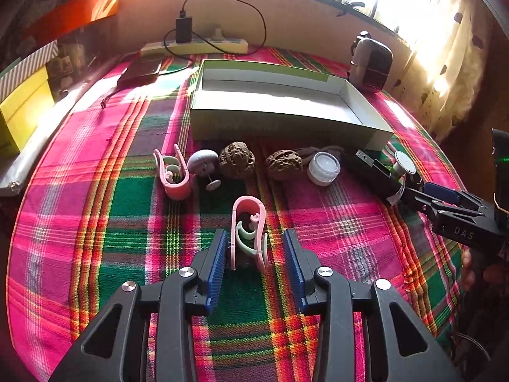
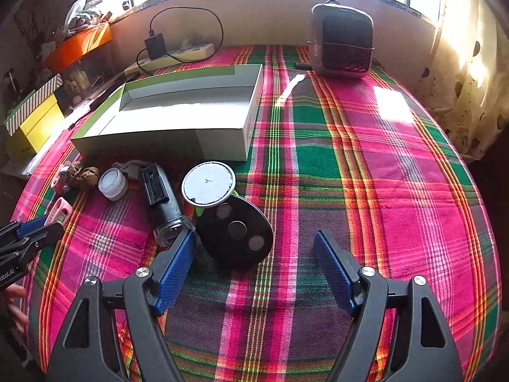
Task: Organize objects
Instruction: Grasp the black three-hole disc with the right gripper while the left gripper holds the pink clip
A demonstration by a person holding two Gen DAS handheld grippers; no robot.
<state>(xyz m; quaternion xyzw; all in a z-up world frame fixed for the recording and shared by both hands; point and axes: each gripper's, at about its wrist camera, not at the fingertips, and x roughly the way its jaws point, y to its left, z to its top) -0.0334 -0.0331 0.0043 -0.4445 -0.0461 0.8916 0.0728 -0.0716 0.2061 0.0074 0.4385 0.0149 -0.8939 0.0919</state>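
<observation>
An open grey-green box [image 1: 286, 121] lies on the plaid cloth; it also shows in the right wrist view [image 2: 178, 117]. In front of it sits a row: a pink clip [image 1: 173, 175], a grey knob [image 1: 202, 164], two brown lumpy stones [image 1: 237, 159] [image 1: 283, 164], a small white jar [image 1: 323, 168] and a black flashlight [image 2: 160, 200]. My left gripper [image 1: 256, 248] is open, its pads on either side of a second pink clip [image 1: 248, 232]. My right gripper [image 2: 254, 251] is open just in front of a black oval disc [image 2: 237, 234] and a round white lid [image 2: 208, 184].
A small heater [image 2: 342, 41] stands at the back right. A power strip [image 1: 197, 46] with charger and cable lies at the back wall. Yellow and striped boxes [image 1: 22, 102] and an orange box [image 2: 78, 46] stand at the left. A curtain [image 2: 464, 73] hangs on the right.
</observation>
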